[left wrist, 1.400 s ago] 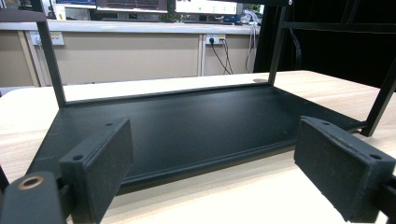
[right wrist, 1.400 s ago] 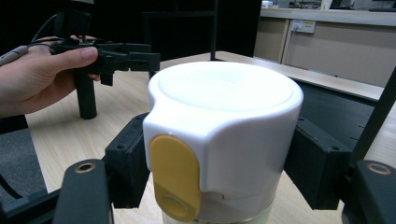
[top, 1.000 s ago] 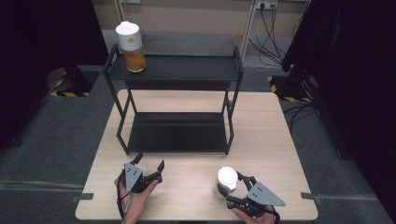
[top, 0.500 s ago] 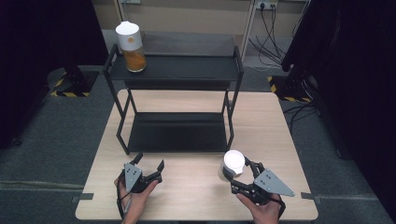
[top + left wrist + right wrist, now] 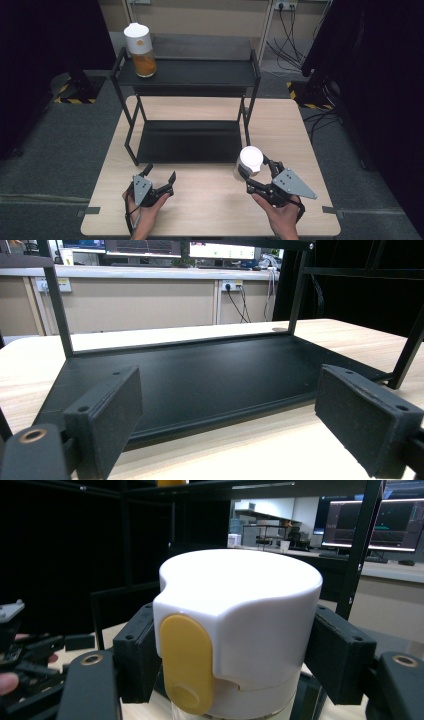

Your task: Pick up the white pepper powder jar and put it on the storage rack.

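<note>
On the white-lidded jar (image 5: 240, 630), no legible writing

The round plastic container lid (image 5: 240, 625) clamped in the black-jawed right gripper (image 5: 260, 175) is plain white, with a yellow oval tab (image 5: 186, 662) on its side. A second clear jar with a white lid (image 5: 139, 50), on top of the black metal two-tier rack (image 5: 190, 75), shows orange contents. Under the rack, the pale wooden table (image 5: 210, 200) has a light grain. The left gripper (image 5: 152, 182) is black with a grey plate.
</note>
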Demonstrator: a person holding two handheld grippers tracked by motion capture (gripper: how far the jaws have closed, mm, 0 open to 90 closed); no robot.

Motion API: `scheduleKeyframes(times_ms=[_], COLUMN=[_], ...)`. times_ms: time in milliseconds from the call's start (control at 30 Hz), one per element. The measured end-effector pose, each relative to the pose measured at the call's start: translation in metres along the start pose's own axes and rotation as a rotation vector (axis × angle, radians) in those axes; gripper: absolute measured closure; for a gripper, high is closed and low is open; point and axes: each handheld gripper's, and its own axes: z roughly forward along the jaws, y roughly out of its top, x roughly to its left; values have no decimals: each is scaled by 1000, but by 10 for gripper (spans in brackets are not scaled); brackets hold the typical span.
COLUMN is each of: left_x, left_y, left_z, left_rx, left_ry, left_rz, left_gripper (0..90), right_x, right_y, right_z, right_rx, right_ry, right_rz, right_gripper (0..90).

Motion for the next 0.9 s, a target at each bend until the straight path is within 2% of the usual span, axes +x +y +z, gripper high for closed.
scheduleKeyframes(times_ms=[400, 900], left_x=[0, 0], left_y=[0, 1], left_z=[0, 0], left_rx=[2, 3], left_ry=[1, 1], left_rz=[-2, 2], left_gripper=[115, 115], right_x=[-2, -7], right_y=[12, 41], right_z=[9, 21], right_rx=[-38, -80], right_ry=[-32, -61], right_rz=[7, -15], right_gripper=[309, 309])
